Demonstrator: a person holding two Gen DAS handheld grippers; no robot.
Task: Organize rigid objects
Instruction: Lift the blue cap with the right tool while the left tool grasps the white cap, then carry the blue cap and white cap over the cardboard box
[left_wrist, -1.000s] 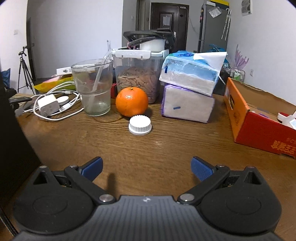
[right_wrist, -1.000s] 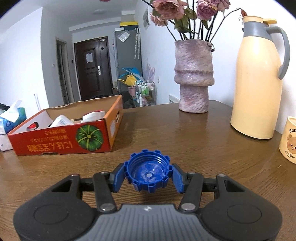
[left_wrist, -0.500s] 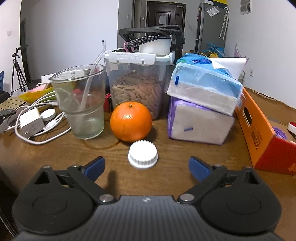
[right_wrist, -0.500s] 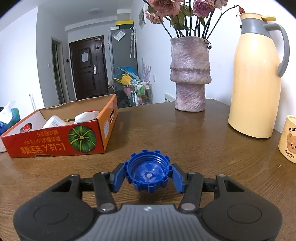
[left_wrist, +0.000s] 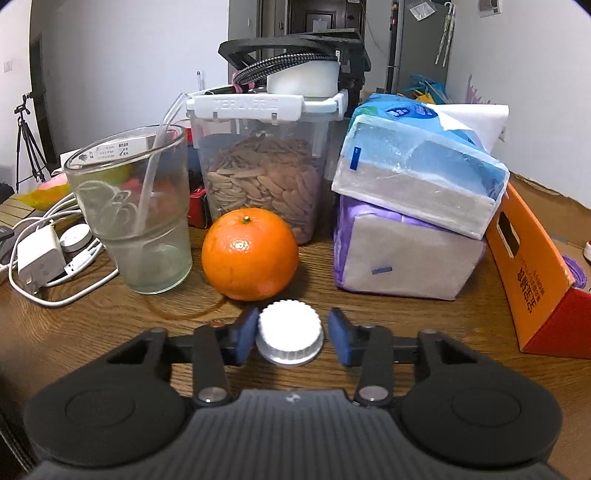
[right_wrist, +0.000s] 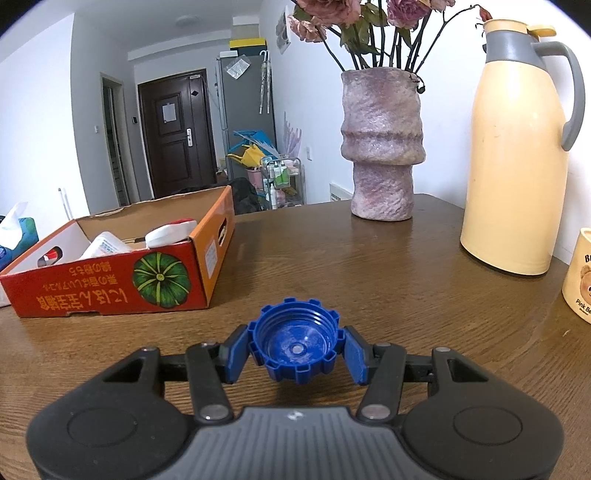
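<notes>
- A brown wooden table (right_wrist: 388, 266) fills both views; its far edge runs behind a stone vase (right_wrist: 382, 147) at 1 o'clock in the right wrist view, with a hallway and dark door beyond.
- The left gripper (left_wrist: 291, 334) has its jaws closing around a white cap (left_wrist: 290, 332). The left pad touches the cap's rim; the right pad stands a thin gap off.
- Just past the cap at 12 o'clock sits an orange (left_wrist: 250, 254), nearly touching it, which leaves little room ahead.
- A glass (left_wrist: 135, 214) stands at 10 o'clock, stacked tissue packs (left_wrist: 410, 206) at 2 o'clock, and an orange carton (left_wrist: 532, 273) at 3 o'clock.
- The right gripper (right_wrist: 295, 350) pinches a blue cap (right_wrist: 295, 345), open side up, above the table.
- Bare wood lies ahead of it; the carton stands at 10 o'clock, a cream thermos (right_wrist: 517, 162) at 2 o'clock and a mug (right_wrist: 580, 277) at 3 o'clock.
</notes>
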